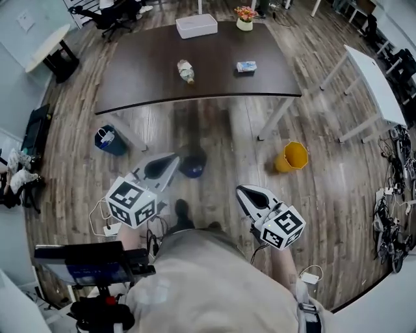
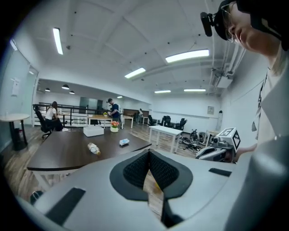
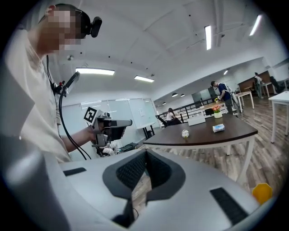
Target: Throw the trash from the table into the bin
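Table: we stand back from the long dark brown table point(image 1: 149, 78), which carries all the trash; neither gripper is near it.
Bins: a round yellow plastic bin point(image 1: 283, 162) stands on the floor beside the table's right-hand leg, and a dark blue bin point(image 1: 112, 144) sits by the table's left end. We cannot tell which one is meant, so a piece could end up in the wrong one.
Left gripper: the grey two-jaw left gripper point(image 1: 174, 159) points toward the table, its jaws clenched on nothing.
Right gripper: the grey two-jaw right gripper point(image 1: 239, 190) is likewise clenched and empty. We judge that the jaws must be spread before any pickup; arriving closed would shove the trash rather than seize it.
White box: a flat white rectangular box point(image 1: 196, 26) lies at the far edge, near a small pot of flowers point(image 1: 245, 19). We take neither for trash; a careless reach could topple the pot.
Bottle: a crushed clear plastic bottle point(image 1: 186, 71) lies on its side mid-table. Rounded and light, it may roll away or slip from the pads.
Packet: a small blue-and-white packet point(image 1: 246, 66) lies flat to the bottle's right, well apart from it. It is thin, so the jaws may scrape the tabletop and push it along.
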Demonstrator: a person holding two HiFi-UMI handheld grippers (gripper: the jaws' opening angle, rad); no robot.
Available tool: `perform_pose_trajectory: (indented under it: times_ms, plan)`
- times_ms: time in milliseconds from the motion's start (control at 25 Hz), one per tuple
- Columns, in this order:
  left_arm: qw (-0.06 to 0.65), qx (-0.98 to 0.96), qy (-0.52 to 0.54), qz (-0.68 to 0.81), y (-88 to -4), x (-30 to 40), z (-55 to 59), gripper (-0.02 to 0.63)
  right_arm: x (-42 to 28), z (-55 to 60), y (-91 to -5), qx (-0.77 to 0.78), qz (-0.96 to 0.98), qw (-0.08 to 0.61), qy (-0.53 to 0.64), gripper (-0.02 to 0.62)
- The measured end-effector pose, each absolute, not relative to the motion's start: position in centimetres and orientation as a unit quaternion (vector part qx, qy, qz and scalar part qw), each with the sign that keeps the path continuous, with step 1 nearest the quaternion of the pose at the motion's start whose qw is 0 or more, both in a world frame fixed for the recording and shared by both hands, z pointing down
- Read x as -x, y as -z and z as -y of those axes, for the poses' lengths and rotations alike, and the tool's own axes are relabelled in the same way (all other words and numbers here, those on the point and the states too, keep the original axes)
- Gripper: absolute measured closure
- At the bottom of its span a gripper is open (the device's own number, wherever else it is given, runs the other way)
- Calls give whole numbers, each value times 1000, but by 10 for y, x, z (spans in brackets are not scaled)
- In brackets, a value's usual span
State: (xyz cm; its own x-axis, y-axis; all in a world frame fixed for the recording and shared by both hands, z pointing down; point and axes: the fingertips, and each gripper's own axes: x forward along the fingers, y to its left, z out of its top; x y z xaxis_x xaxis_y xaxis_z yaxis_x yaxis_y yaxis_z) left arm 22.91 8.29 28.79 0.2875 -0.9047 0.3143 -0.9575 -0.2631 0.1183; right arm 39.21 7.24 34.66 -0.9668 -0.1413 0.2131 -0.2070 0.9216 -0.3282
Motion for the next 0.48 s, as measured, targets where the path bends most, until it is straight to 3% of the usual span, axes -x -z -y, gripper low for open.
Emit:
perform_pose_trajectory:
  times_ms: [320,480]
  plan:
    - [136,-755,-85,636,-292,-197,-110,594,-355,-79,-353,-46,983,123,-130,584]
    - [91,-766,-104,628,-285,-200,-113,594,-349,-80,-351,-45,983,131,-120,584]
